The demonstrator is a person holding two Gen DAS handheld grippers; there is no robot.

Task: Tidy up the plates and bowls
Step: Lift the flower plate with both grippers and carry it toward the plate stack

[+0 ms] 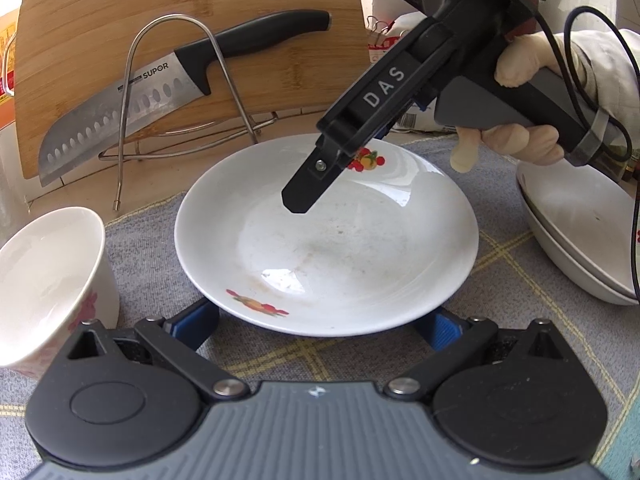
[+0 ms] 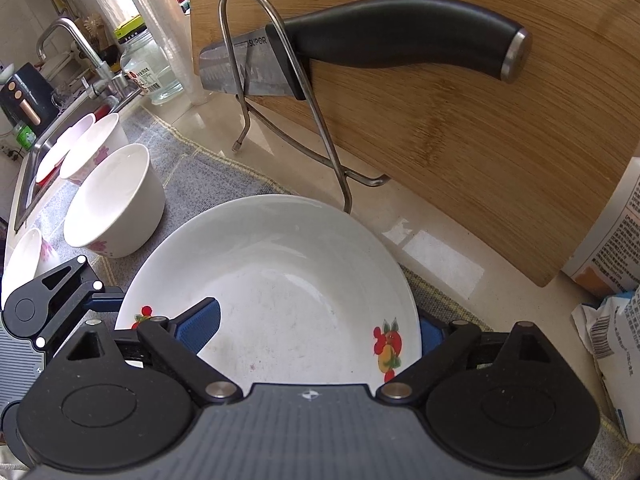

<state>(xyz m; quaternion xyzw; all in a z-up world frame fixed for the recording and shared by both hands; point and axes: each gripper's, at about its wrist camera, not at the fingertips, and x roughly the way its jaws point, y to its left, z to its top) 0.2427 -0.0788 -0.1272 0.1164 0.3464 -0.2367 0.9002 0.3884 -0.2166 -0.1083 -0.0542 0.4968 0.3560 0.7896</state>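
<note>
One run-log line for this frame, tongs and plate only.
left tongs: open, straddling near rim | right tongs: open around far rim, pads not visibly pressing | plate: flat on cloth

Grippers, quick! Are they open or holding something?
Left gripper: open, straddling the plate's near rim.
Right gripper: open, over the plate's rim, gripping nothing.
</note>
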